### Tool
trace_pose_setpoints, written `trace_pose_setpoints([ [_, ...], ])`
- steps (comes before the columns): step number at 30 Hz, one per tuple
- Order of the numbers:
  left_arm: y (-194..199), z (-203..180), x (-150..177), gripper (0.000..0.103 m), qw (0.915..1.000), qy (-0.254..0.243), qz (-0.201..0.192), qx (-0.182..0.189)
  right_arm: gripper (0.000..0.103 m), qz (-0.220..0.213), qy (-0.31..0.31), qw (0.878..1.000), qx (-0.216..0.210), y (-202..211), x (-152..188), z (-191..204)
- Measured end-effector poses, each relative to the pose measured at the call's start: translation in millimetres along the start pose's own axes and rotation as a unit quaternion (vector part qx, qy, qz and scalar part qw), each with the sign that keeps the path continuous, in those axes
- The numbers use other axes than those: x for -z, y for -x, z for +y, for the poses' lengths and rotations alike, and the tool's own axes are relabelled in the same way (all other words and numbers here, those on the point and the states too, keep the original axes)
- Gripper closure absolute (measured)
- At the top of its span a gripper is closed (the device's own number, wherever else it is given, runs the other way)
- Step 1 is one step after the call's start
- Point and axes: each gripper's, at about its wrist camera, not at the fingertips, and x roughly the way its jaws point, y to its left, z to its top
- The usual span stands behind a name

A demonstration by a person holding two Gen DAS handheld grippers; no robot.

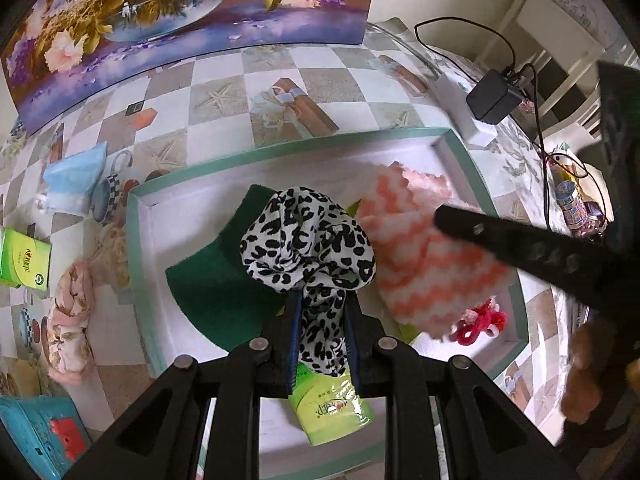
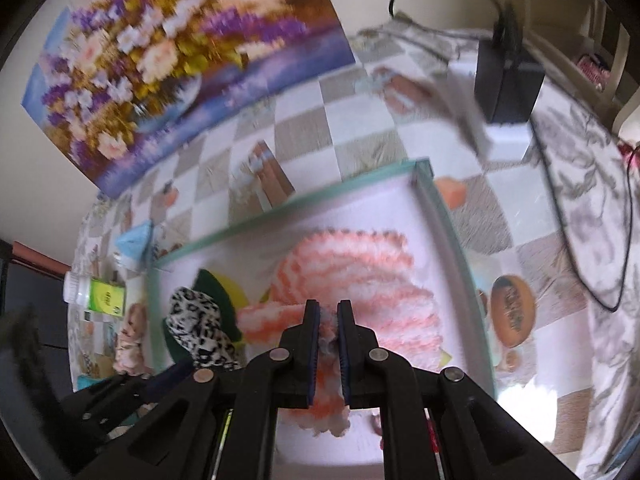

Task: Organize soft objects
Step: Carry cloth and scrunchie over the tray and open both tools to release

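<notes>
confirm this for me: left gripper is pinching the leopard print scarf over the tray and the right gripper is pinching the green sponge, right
Not quite. The left gripper does pinch the leopard print scarf over the tray, but the right gripper pinches the pink and white fuzzy cloth, not the green sponge. The right wrist view shows this.

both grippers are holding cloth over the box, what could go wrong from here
1. The right gripper crosses close beside the left gripper over the box; they might collide or snag each other's cloth.
2. The leopard-print cloth hangs bunched above the green pad and may flop over the rim when let go.
3. The pink striped cloth lies near the red hair tie and could drag it along.
</notes>
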Motion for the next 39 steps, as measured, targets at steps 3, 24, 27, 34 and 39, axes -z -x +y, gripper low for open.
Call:
trace_pose_setpoints([
  [3, -4.6, 0.9, -1.0, 0.081, 1.0, -0.001, 0.003, -0.002, 0.093, 0.007, 0.0, 1.0, 0.011, -10.0, 4.9, -0.2],
  [24, 31.3, 3.1, -1.8, 0.041, 0.9999, 0.005, -0.017, -0.001, 0.077, -0.016, 0.036, 0.997, 0.059, 24.8, 5.8, 12.2],
  [27, 41.0, 14.8, -2.8, 0.035, 0.9994, 0.016, -0.028, -0.014, 0.071, -0.026, 0.042, 0.997, 0.06, 34.7, 5.3, 18.9],
  [34, 60.0, 51.6, -0.8, 0.019, 0.9963, 0.06, -0.055, -0.028, 0.045, -0.04, 0.059, 0.995, 0.072, 44.1, 8.3, 38.9],
  [39, 71.2, 80.0, 6.0, 0.007, 0.9919, 0.088, -0.076, -0.051, 0.031, -0.043, 0.074, 0.993, 0.079, 42.7, 14.9, 56.1],
])
